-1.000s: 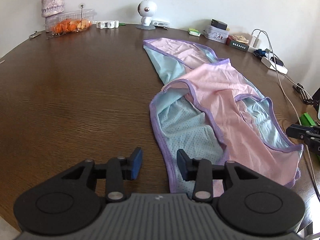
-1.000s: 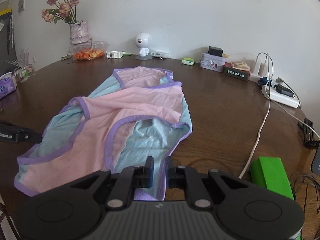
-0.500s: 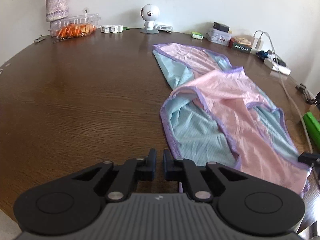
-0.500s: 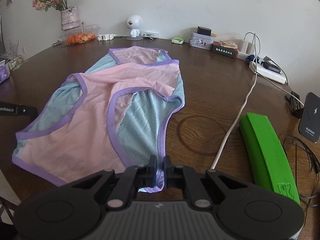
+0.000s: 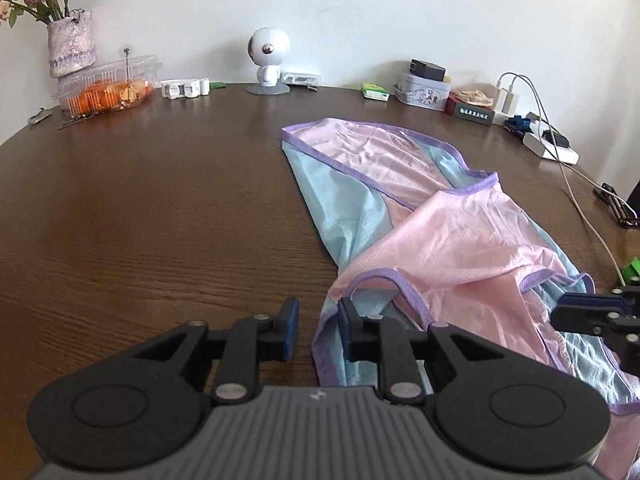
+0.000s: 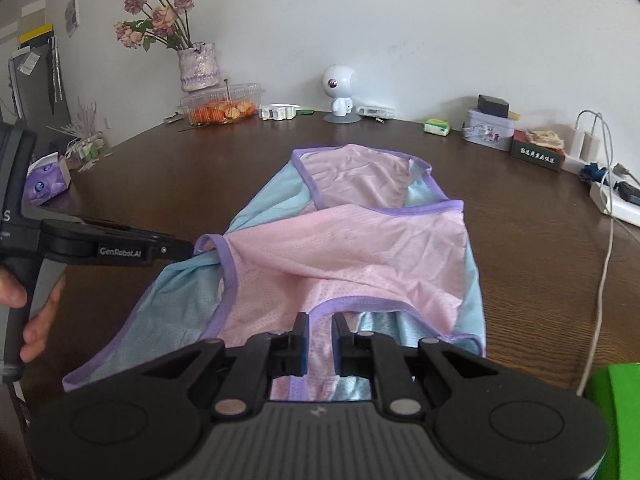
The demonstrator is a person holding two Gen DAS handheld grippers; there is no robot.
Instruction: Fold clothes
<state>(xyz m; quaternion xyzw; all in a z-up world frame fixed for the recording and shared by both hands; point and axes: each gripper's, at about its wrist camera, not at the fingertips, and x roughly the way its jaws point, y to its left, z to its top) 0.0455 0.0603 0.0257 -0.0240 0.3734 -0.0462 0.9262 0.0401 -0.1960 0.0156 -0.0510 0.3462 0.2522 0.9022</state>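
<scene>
Brown wooden table (image 5: 140, 208) carries one garment, a pink and blue top (image 6: 360, 248) with purple trim, lying near the middle, partly doubled: its far pink panel overlaps the nearer one, yet folds are loose and edges uneven. Left of the top, the left gripper (image 5: 318, 330) stands with jaws parted at the purple strap loop, holding nothing. Over the top's near hem, the right gripper (image 6: 320, 342) also shows a gap between its jaws, cloth beneath but not pinched. Judgement: folding is partial; a neat, compact stack is not reached.
</scene>
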